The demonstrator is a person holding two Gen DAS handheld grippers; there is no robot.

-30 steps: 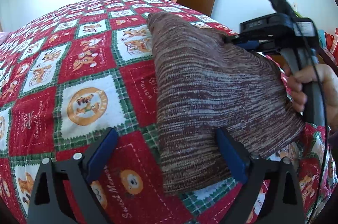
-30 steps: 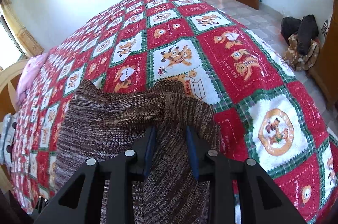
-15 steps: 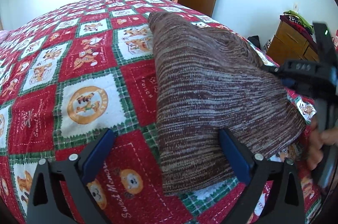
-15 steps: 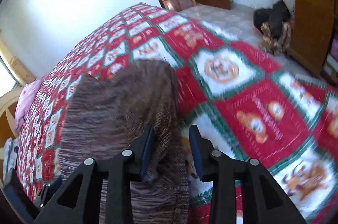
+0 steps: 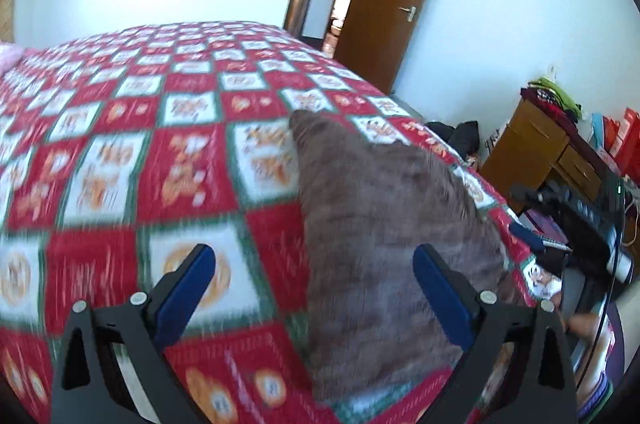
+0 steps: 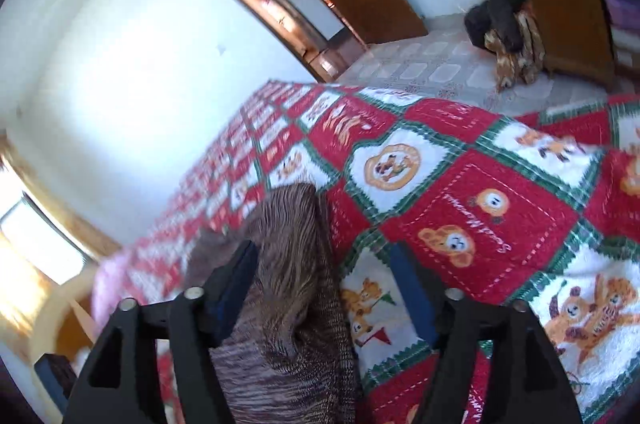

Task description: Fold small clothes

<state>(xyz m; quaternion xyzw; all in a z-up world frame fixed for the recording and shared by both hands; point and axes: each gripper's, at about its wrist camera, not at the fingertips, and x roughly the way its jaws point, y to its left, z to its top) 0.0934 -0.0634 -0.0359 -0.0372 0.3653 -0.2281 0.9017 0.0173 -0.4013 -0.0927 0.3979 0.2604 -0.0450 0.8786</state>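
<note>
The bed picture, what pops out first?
The red, green and white bear-patterned quilt covers the whole bed. A folded brown knit garment lies on its near right part, with the open left gripper before it. Behind stands a brown door.

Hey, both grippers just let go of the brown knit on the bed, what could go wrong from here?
1. The brown knit garment lies near the bed's edge; a nudge might slide it off.
2. Its raised fold between the open right gripper may spring apart.
3. The open left gripper straddles its side and could snag it.
</note>
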